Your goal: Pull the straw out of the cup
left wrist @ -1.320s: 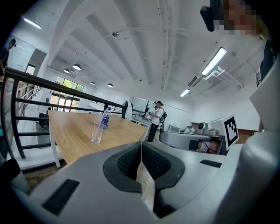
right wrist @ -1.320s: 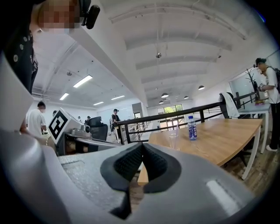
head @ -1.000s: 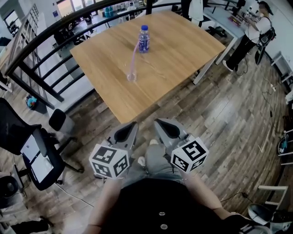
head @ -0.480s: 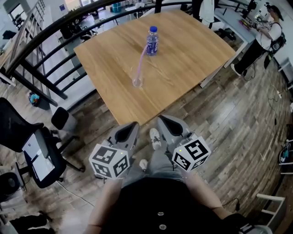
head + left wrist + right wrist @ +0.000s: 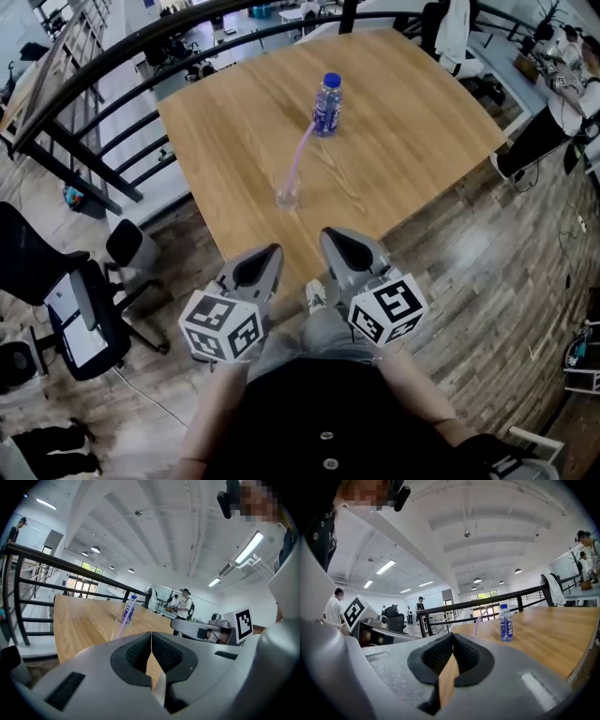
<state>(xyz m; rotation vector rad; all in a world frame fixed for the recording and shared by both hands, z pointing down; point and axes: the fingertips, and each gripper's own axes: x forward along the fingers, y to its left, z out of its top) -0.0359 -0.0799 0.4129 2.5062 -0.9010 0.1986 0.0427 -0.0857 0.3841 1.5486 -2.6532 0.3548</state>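
Observation:
A clear cup (image 5: 287, 195) stands on the wooden table (image 5: 394, 141) near its front corner, and a pink straw (image 5: 300, 157) leans out of it toward the back. In the left gripper view the straw (image 5: 122, 626) and cup rim (image 5: 123, 620) show ahead. The right gripper view shows only the straw's top (image 5: 477, 623). My left gripper (image 5: 255, 270) and right gripper (image 5: 343, 251) hang side by side just short of the table's near corner. Both are shut and hold nothing.
A blue-capped water bottle (image 5: 326, 104) stands behind the cup. A black railing (image 5: 112, 84) runs along the table's left and far sides. An office chair (image 5: 56, 291) is at the left. A person (image 5: 562, 84) stands at the far right by another desk.
Both grippers have come closer to the table's near corner. The cup, straw and bottle now sit lower in the head view. Both grippers have stayed shut.

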